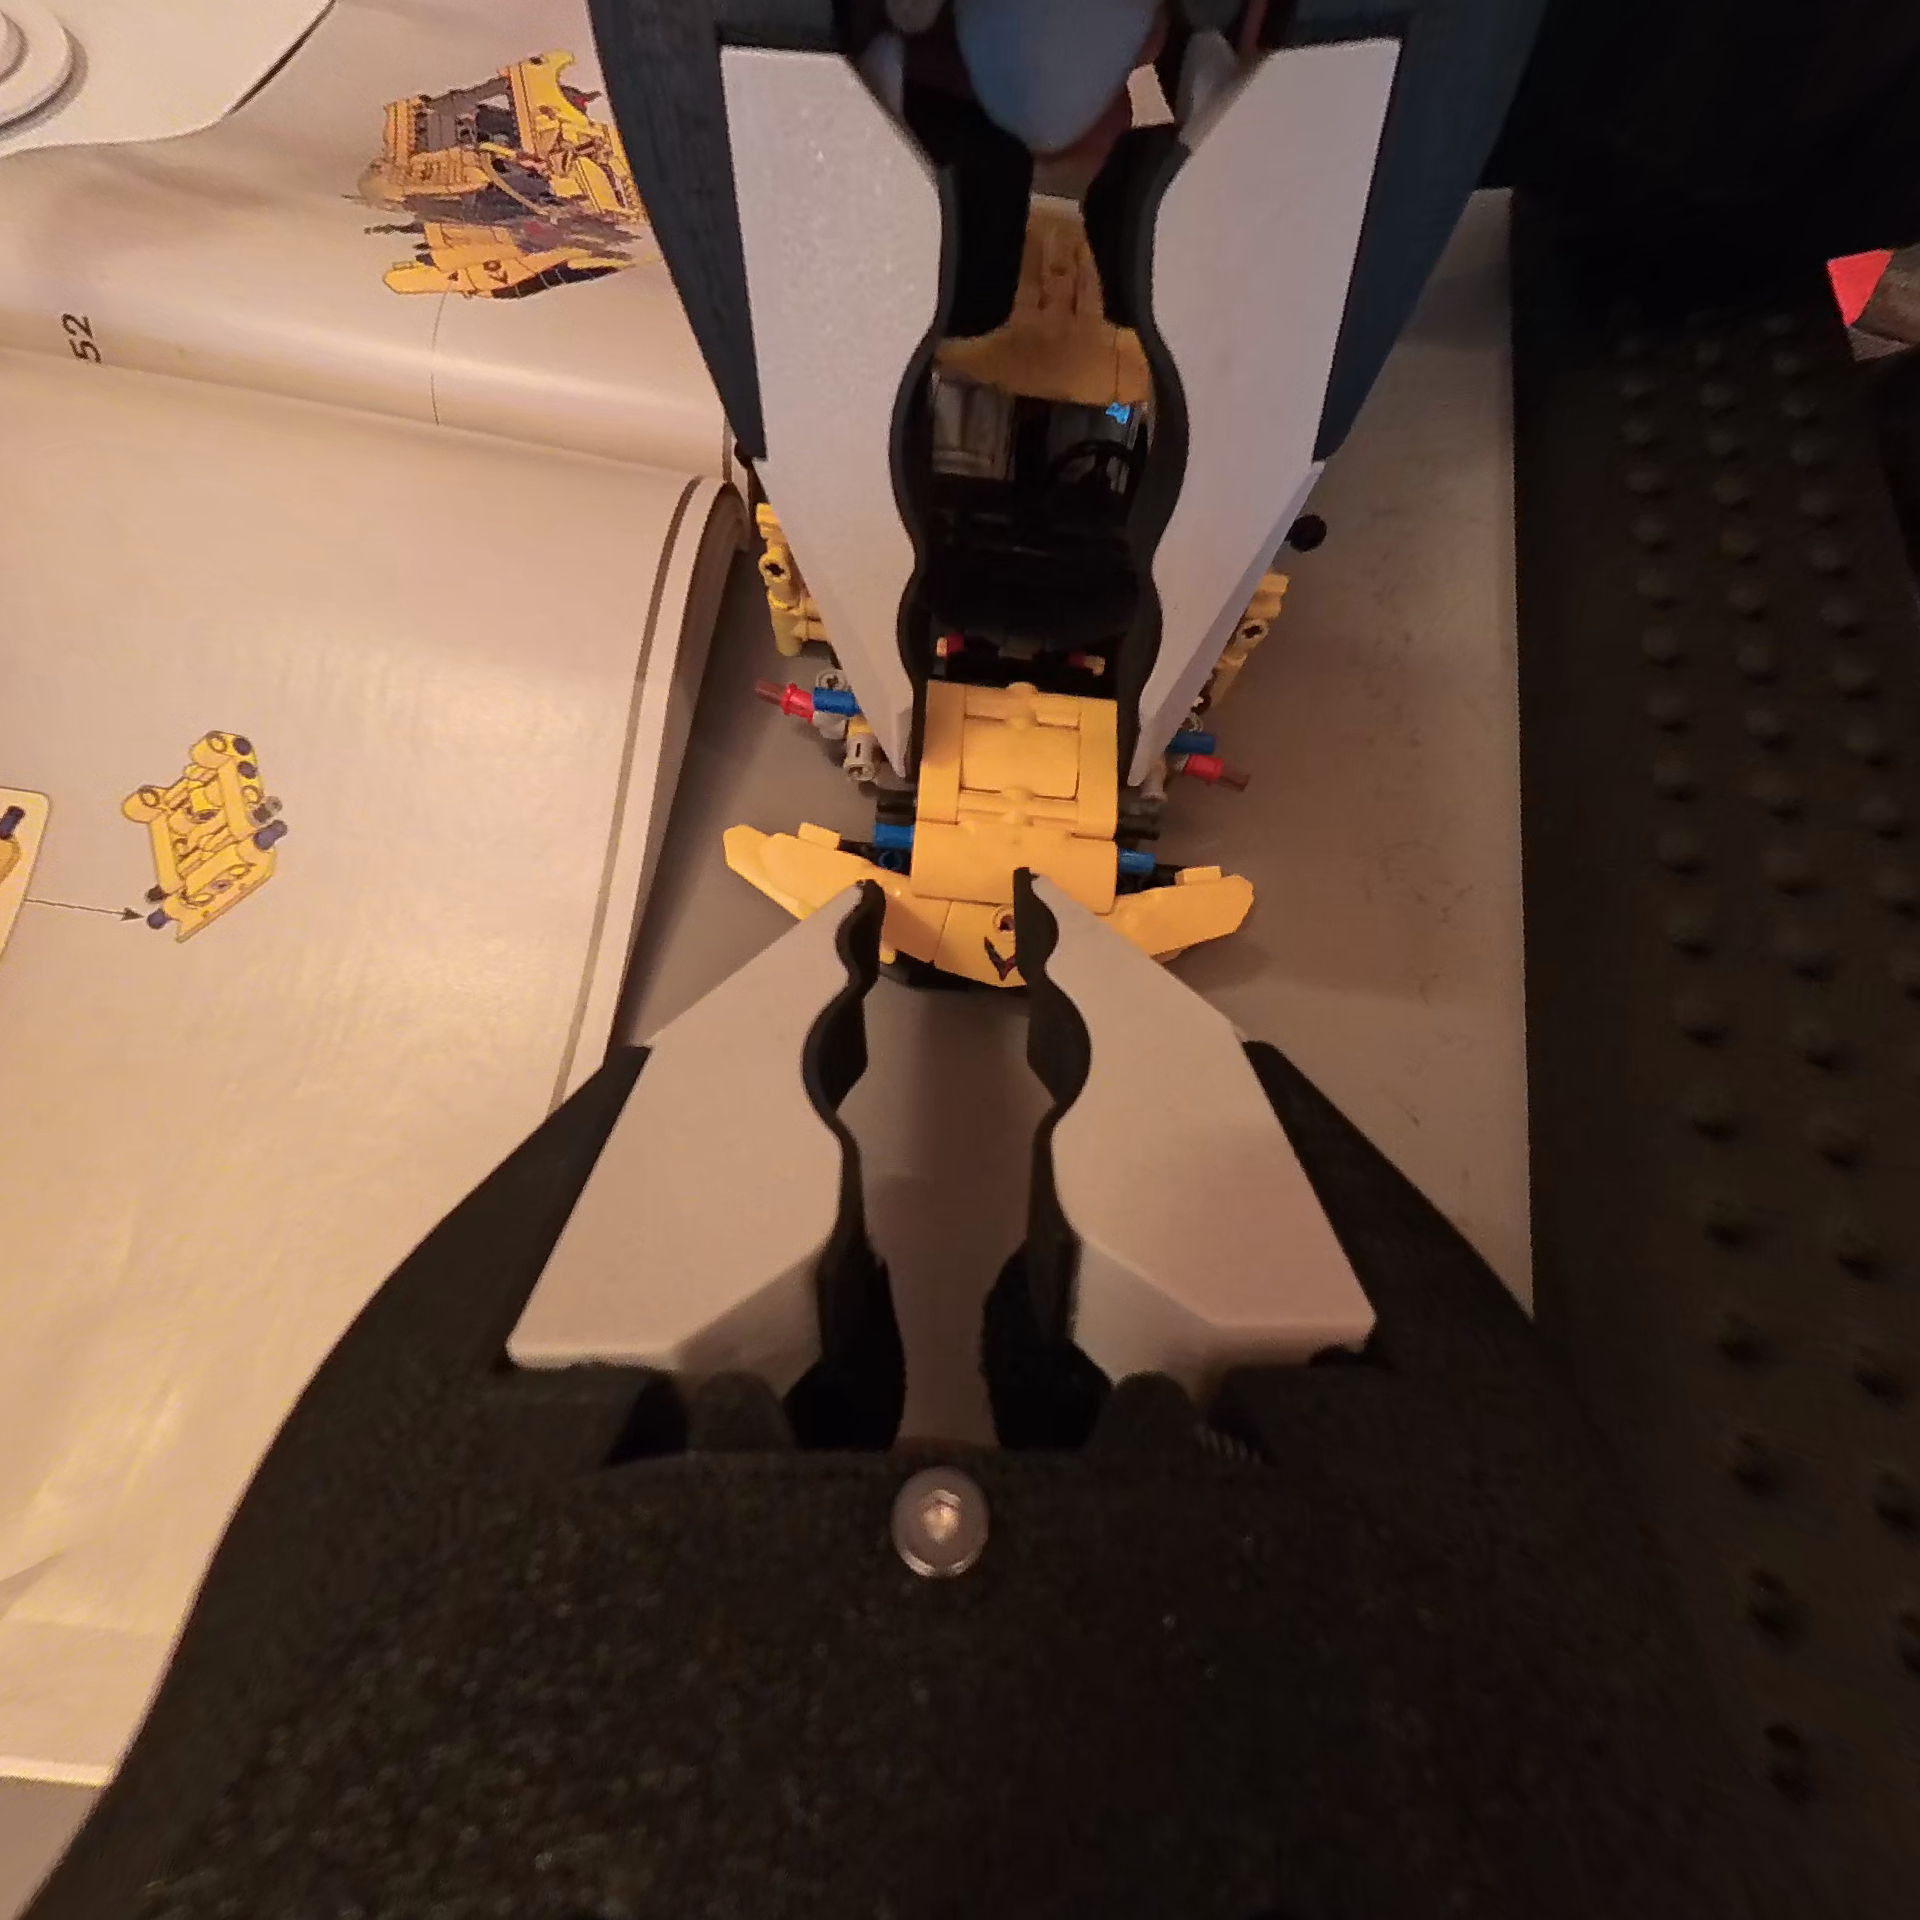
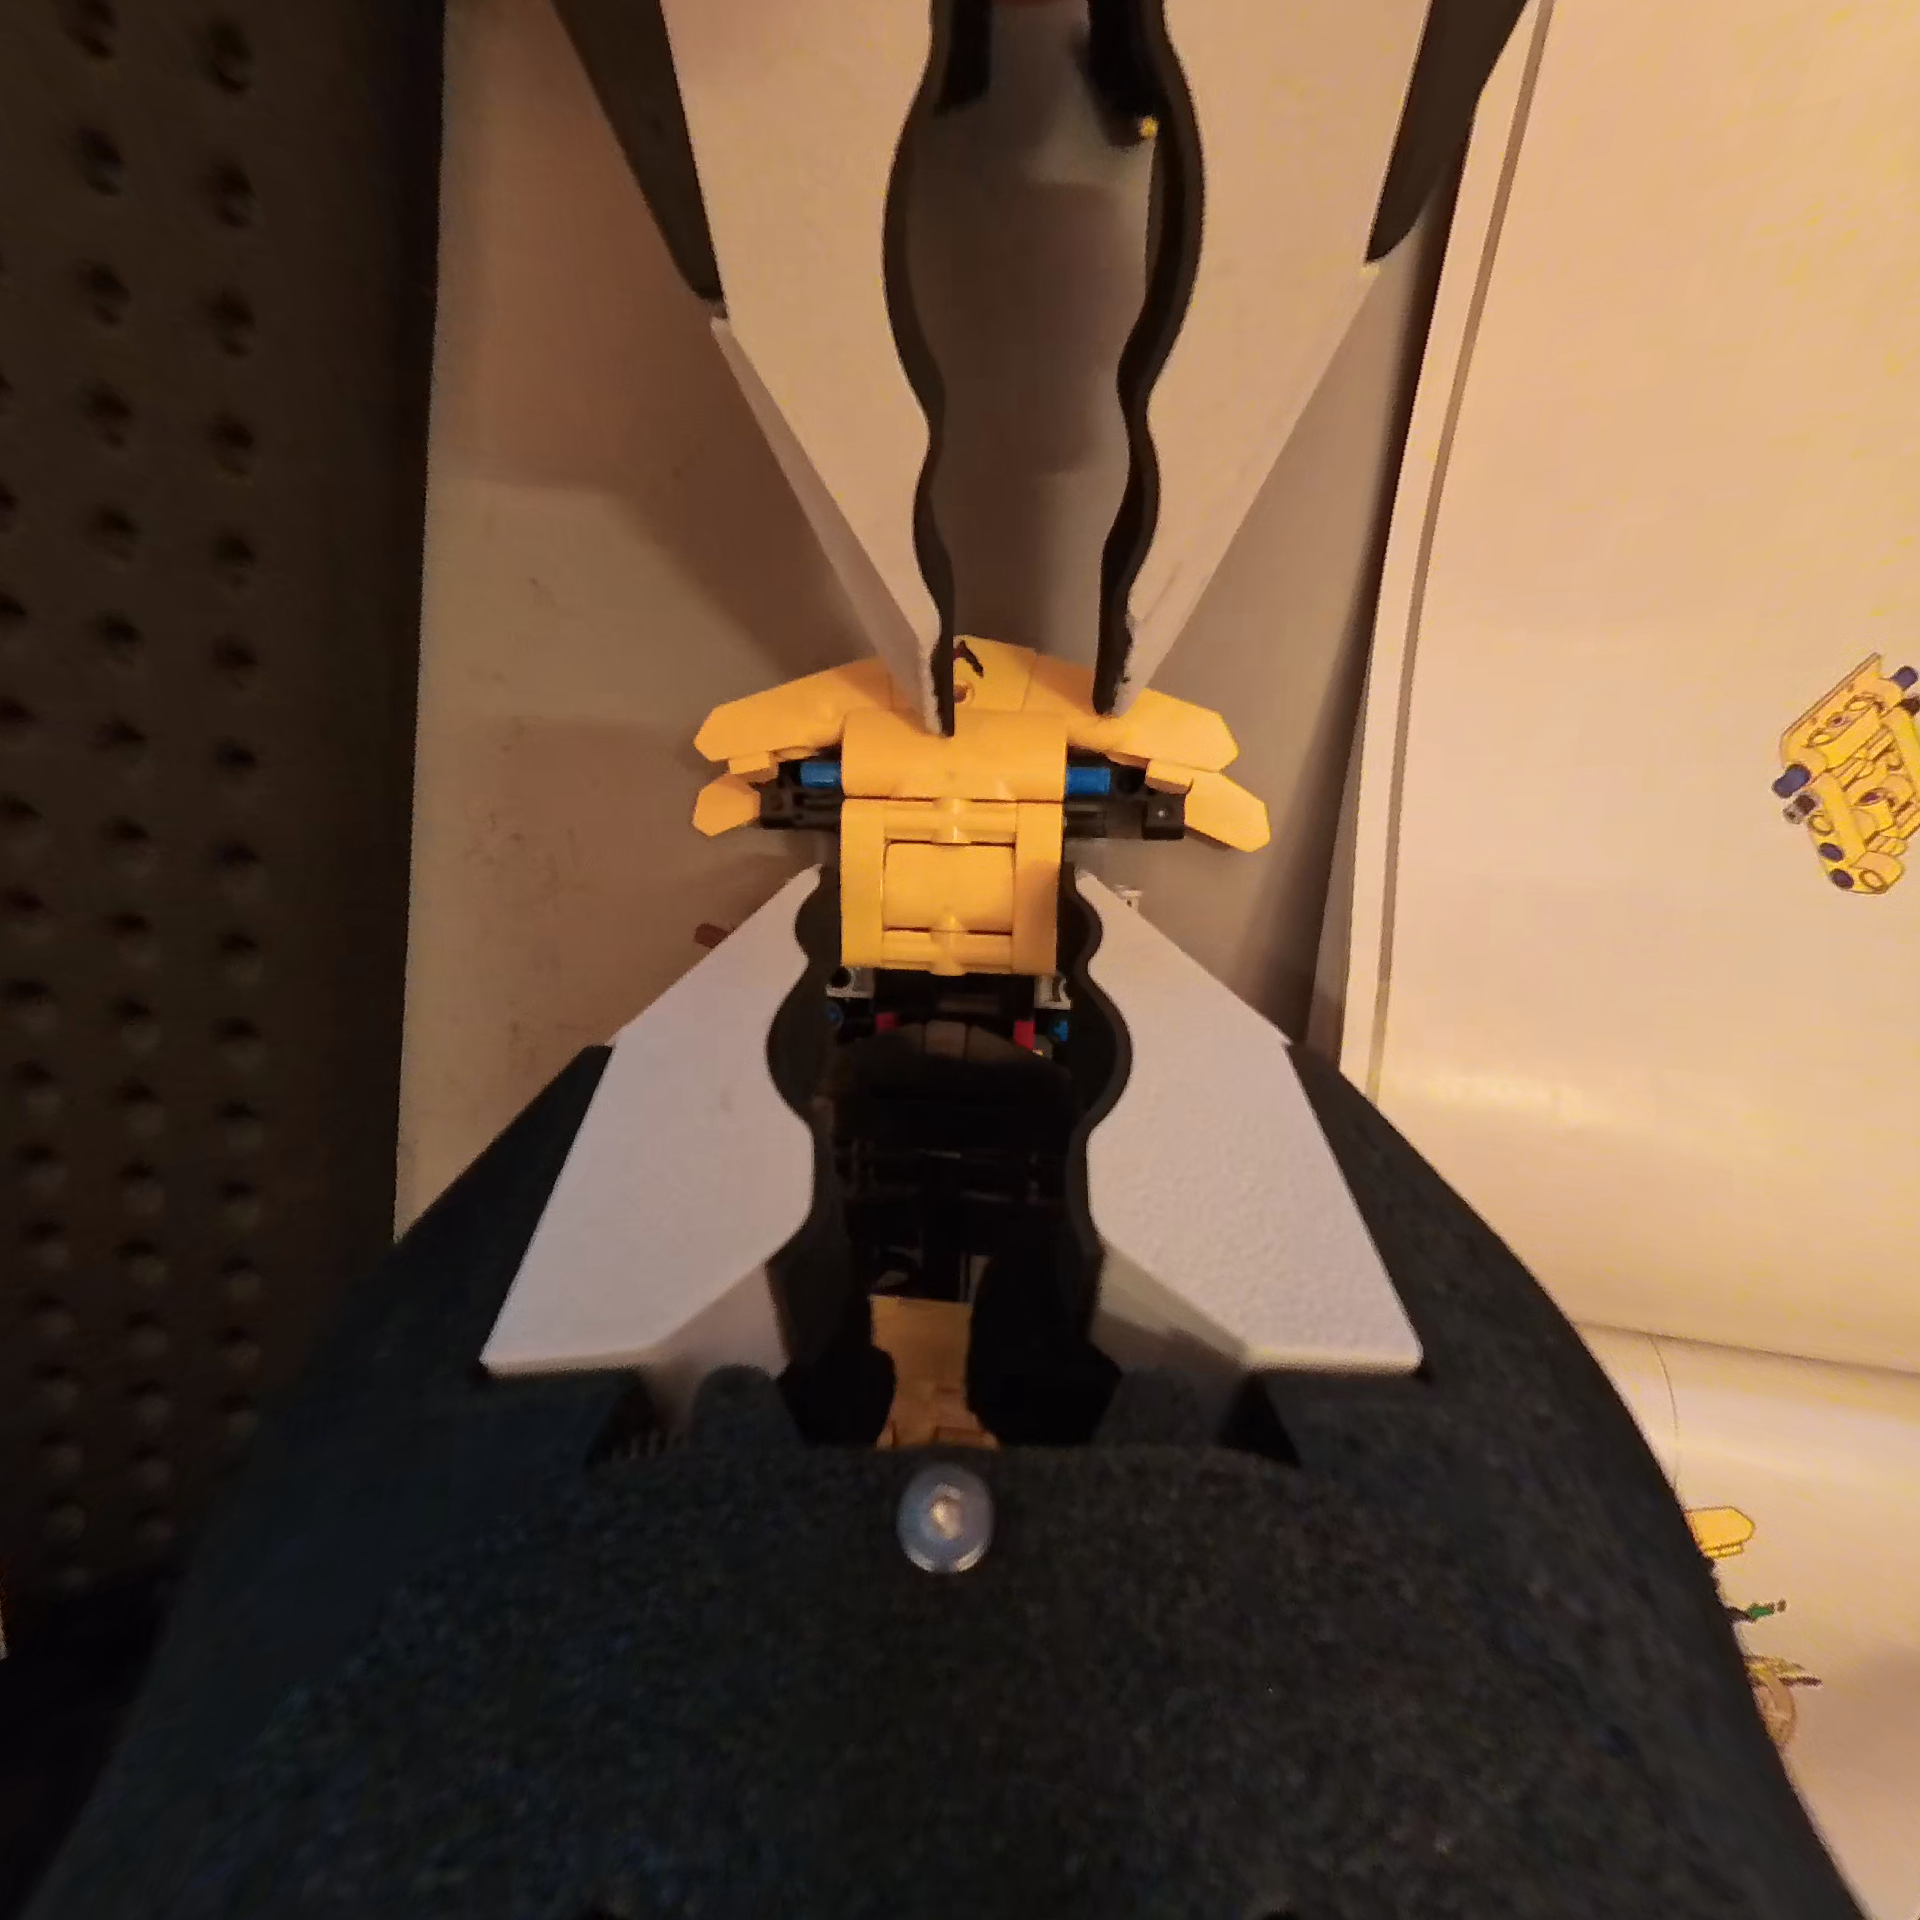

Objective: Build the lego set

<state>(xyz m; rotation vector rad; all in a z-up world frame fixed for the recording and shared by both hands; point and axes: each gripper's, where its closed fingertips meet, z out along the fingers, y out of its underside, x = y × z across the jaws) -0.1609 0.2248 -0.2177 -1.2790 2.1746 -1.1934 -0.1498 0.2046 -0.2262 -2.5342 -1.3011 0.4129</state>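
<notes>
Model: yellow-and-black brick-built vehicle model (image 1: pixel 1013 821) w/ blue and red pins showing at its sides; sits on the pale grey worktop (image 1: pixel 1382 935), between the two claws, which face each other along it.
Long axis: runs claw to claw; yellow winged nose end toward the left claw, black mid-body and rear toward the right claw.
Left claw (image 1: pixel 940 914): part-spread, tips touching the yellow nose panels from above; gap betw. fingers is bare, so pressing or steadying, not clenched on anything. In the right wrist view it comes in from the top (image 2: pixel 1023 696), tips on the same nose.
Right claw (image 2: pixel 940 914): straddles the model (image 2: pixel 951 894); black body fills the gap betw. its fingers and the yellow hood block sits at the tips. Reads as clamped on the body, though side contact is dark, not 100% sure.
Key relation: left tips sit directly on the nose, right holds the rear; any push by left goes down on the nose, w/ right as brace.
Around: open white instruction booklet (image 1: pixel 343 644) w/ printed yellow build diagrams, just beside the model on the left claw's left; dark studded mat (image 1: pixel 1714 935) on the other side.
In the way: little; booklet's curled page edge is close to the side pins.
Risk (judgement): wing panels look lightly attached, could pop off under uneven press.
</notes>
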